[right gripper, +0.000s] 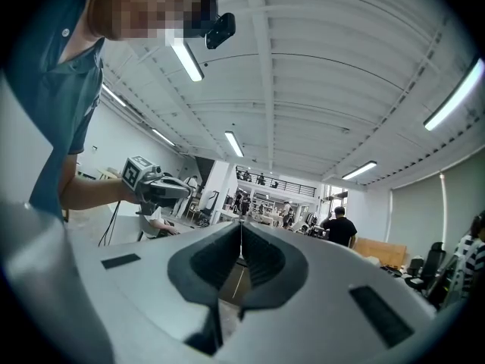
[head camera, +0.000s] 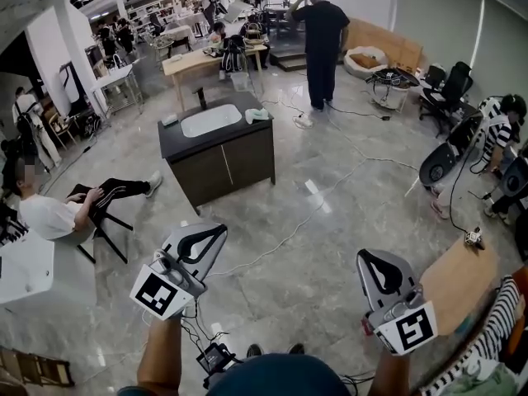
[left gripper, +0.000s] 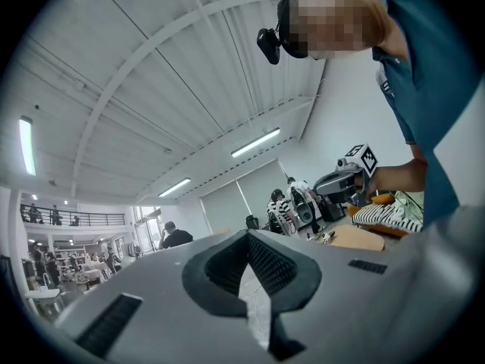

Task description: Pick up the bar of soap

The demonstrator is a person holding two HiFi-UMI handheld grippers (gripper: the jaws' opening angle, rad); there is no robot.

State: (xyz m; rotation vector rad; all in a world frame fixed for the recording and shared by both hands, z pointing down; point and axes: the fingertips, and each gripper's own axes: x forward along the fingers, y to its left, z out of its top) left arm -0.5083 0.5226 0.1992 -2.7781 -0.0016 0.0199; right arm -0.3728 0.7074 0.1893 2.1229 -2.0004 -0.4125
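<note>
1. The left gripper [head camera: 216, 232] is held low at the person's left, jaws together at the tips with nothing between them
2. The right gripper [head camera: 373, 260] is held low at the person's right, jaws likewise closed tip to tip and empty, well apart from the left one
3. Both hang over the marble floor [head camera: 322, 246], well short of the dark cabinet [head camera: 231, 167] that stands alone ahead
4. The bar of soap [head camera: 169, 120], a small pale block, lies on the counter [head camera: 175, 141] near its left edge, just beside the white basin [head camera: 210, 120]
5. A tap [head camera: 200, 97] stands at the counter's back edge behind the basin; a pale cloth [head camera: 257, 115] lies toward the right edge
6. A seated person [head camera: 58, 213] is left of the cabinet, and a standing person [head camera: 320, 44] is beyond it
</note>
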